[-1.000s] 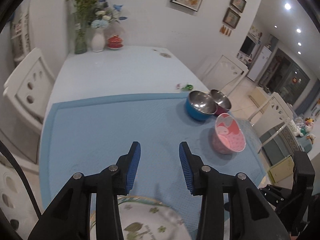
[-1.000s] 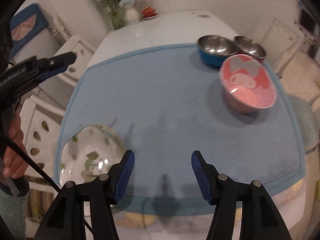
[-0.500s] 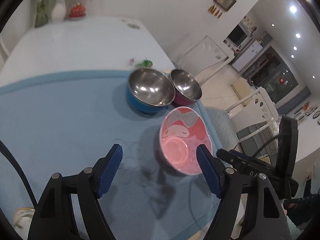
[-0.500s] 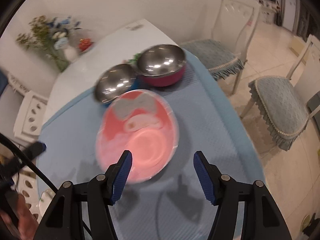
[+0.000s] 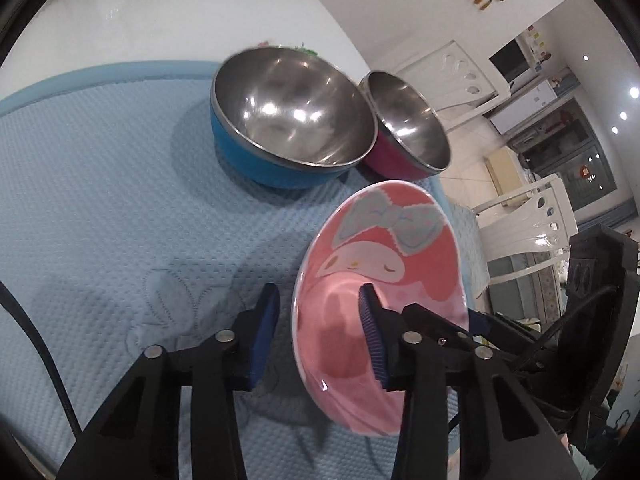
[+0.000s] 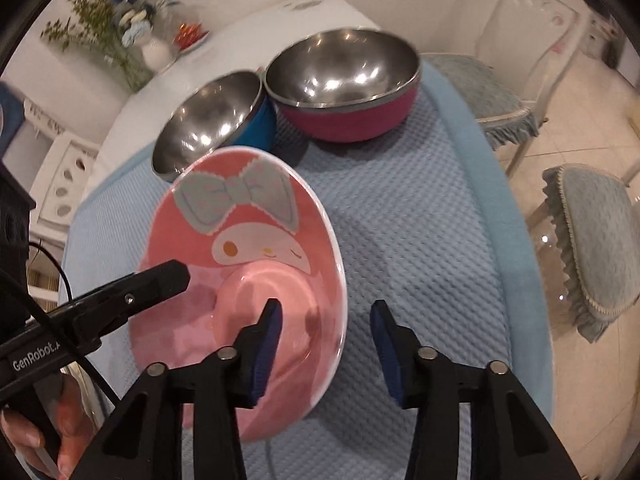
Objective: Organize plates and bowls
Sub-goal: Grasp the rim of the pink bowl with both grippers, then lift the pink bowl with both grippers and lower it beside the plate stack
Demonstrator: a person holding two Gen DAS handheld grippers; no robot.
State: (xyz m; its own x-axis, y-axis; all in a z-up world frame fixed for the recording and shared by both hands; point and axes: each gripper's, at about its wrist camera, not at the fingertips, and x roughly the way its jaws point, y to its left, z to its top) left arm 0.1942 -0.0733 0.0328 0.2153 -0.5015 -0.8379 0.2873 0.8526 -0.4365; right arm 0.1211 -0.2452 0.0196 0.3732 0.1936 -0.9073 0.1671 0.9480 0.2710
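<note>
Two grippers now at pink bowl on blue mat: left gripper and right gripper came close, both wide, each astride rim; lift seems next

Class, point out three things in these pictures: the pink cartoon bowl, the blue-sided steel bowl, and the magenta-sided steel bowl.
pink cartoon bowl (image 6: 256,240), right wrist view, on the printed face inside.
blue-sided steel bowl (image 5: 288,108), left wrist view, on the shiny inner wall.
magenta-sided steel bowl (image 6: 344,120), right wrist view, on the outer magenta wall.
</note>
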